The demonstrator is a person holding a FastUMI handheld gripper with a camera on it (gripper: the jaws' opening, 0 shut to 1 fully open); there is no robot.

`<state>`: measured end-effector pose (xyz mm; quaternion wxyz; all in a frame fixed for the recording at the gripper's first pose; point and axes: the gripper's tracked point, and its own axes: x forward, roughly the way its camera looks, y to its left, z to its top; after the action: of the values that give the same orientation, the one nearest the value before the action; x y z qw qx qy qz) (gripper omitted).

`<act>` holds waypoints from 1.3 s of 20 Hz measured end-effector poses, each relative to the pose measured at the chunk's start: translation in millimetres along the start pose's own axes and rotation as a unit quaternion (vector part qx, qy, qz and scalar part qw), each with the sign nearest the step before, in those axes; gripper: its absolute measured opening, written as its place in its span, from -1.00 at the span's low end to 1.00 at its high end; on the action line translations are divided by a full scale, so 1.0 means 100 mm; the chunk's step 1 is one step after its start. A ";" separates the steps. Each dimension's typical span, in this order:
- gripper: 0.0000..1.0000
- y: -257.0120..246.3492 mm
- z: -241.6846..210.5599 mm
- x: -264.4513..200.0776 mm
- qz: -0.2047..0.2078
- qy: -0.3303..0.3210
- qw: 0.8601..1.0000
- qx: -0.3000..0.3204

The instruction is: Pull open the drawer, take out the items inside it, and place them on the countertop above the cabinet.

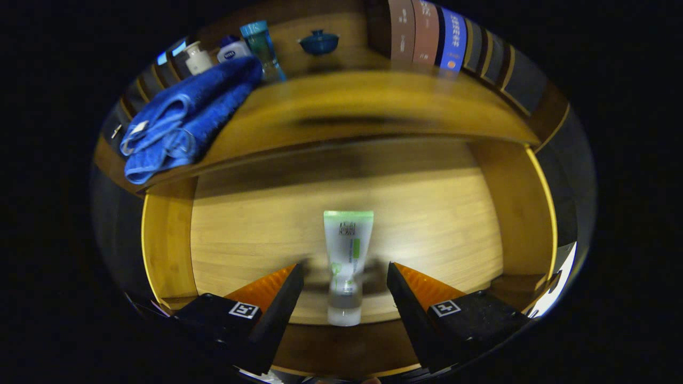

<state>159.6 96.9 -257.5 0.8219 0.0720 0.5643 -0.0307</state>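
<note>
The wooden drawer [171,250] stands pulled open below the countertop [373,106]. On its floor lies a white tube with a green end [347,256], its cap end pointing toward me. My gripper [346,272] is open, one finger on each side of the tube's lower half with a gap to each side. Neither finger touches the tube. A folded blue towel [181,122] lies on the countertop above the drawer's left side.
At the back of the countertop stand a small white bottle [198,58], a white jar with a blue lid [232,49], a teal bottle [261,48] and a blue lidded bowl [319,41]. A row of books [448,42] stands beyond the bowl.
</note>
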 end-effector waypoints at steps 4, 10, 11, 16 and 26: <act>0.82 -0.03 0.10 0.10 -0.021 0.035 0.999 -0.031; 0.11 0.01 0.18 0.10 -0.028 0.025 0.999 -0.011; -0.05 0.00 0.20 0.04 -0.028 0.022 0.999 -0.015; -0.46 0.03 0.24 0.01 -0.003 -0.006 1.000 -0.010; -0.46 0.02 0.39 -0.59 0.054 -0.105 0.993 0.022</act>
<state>174.5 91.2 -188.3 0.8751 0.1166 0.4696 -0.0061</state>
